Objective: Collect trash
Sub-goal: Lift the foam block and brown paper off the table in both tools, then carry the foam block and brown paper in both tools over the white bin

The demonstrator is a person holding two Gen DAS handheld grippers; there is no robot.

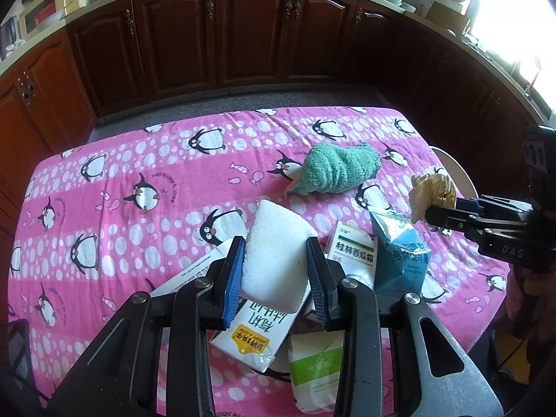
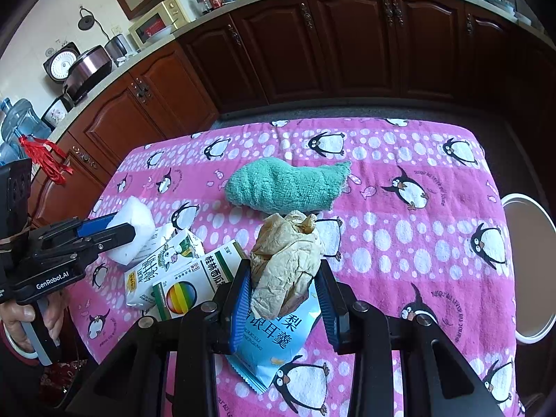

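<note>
White foam, a thick sponge-like block (image 1: pixel 274 257), sits clamped between the blue pads of the left gripper (image 1: pixel 274 271), jaws closed partway onto its sides, lifted above the clutter at 6 o'clock on the table. The right gripper (image 2: pixel 283 288) is likewise pinched partway onto a crumpled tan paper wad (image 2: pixel 285 264), held over a blue snack pouch (image 2: pixel 274 344).

Beneath the foam lies a white milk carton (image 1: pixel 250 333) with a yellow label, its upper half hidden by the block and the jaws. A green-and-white packet (image 1: pixel 316 368) at 5 o'clock is cut off by the gripper frame, its print too blurred to read. A small white medicine box (image 1: pixel 352 248) with green lettering lies just beside the pouch, at 3 o'clock from the foam.

Only the right wrist view shows the rainbow disc on the medicine box's end, the cow print on the carton, and the person's hand (image 2: pixel 21 323) around the left gripper's handle. The left wrist view alone shows the green-and-white packet.

A rolled teal towel (image 2: pixel 285 187) lies at 12 o'clock, well apart from the trash. Everything rests on a pink penguin-print cloth (image 2: pixel 417 264) covering the table. A white round stool (image 2: pixel 531 267) stands at 3 o'clock beside it. Dark wooden cabinets (image 2: pixel 347 45) run along the far wall under a pale counter crowded with bottles, a microwave (image 2: pixel 156 21) and a rice cooker; a water jug (image 2: pixel 21 121) stands at 9 o'clock.
</note>
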